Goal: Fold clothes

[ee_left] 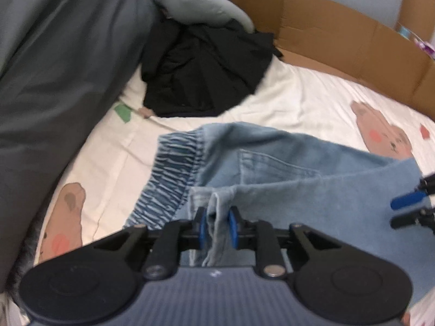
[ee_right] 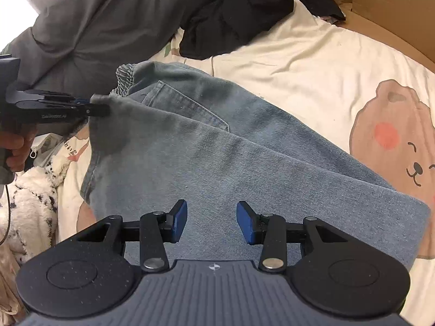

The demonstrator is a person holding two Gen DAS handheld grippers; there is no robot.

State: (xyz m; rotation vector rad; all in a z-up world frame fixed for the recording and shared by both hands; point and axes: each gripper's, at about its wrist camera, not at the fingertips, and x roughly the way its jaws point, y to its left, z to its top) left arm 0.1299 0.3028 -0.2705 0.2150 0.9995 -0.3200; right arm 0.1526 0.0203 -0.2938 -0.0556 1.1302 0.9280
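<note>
Light-blue jeans (ee_right: 217, 146) lie across a cream bedsheet (ee_right: 312, 62) printed with brown bears (ee_right: 391, 146); the elastic waistband (ee_left: 168, 168) and a back pocket (ee_left: 274, 165) face up, and a folded layer covers the lower part. The left gripper (ee_left: 217, 226) is clamped on a bunched hem edge of the jeans, its blue pads (ee_left: 232, 226) pressing the fabric from both sides; in the right wrist view it appears side-on at the left margin (ee_right: 100, 108), the hand (ee_right: 16, 149) holding it partly cut off by the frame. The right gripper (ee_right: 212, 224) hovers over the denim with its jaws apart and nothing between them; whether its tips touch the cloth cannot be told. In the left wrist view only its fingertips (ee_left: 407, 199) show at the right edge. Behind the jeans lie a black garment (ee_left: 206, 68), crumpled and blurred, a grey quilt (ee_left: 59, 68) and a cardboard wall (ee_left: 339, 40). A spotted white fleece (ee_right: 32, 198) sits at lower left, partly out of frame.
</note>
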